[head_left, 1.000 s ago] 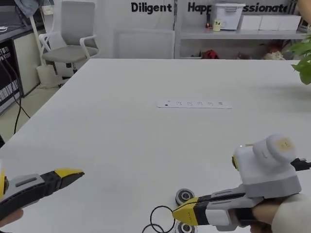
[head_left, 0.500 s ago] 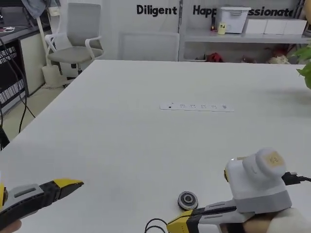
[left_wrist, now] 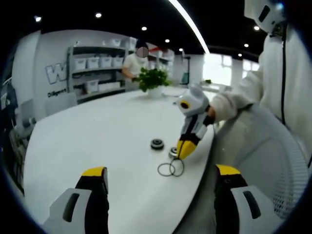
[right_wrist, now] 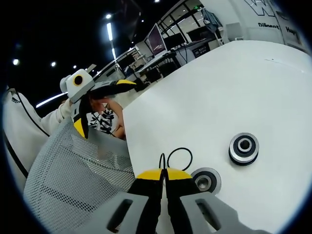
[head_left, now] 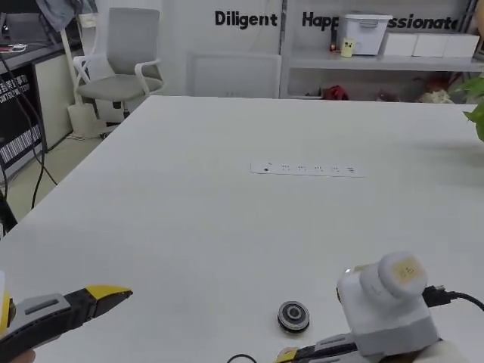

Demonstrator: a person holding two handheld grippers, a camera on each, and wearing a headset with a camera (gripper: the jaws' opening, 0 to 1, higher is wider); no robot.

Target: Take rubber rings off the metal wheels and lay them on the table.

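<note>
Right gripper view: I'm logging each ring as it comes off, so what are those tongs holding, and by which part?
The right tongs look shut on a rubber ring, pinching its near edge at their tips. The left tongs are open, holding nothing.

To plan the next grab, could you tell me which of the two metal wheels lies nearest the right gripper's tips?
The wheel right beside the right gripper, close to the table edge; the other wheel sits farther in.
</note>
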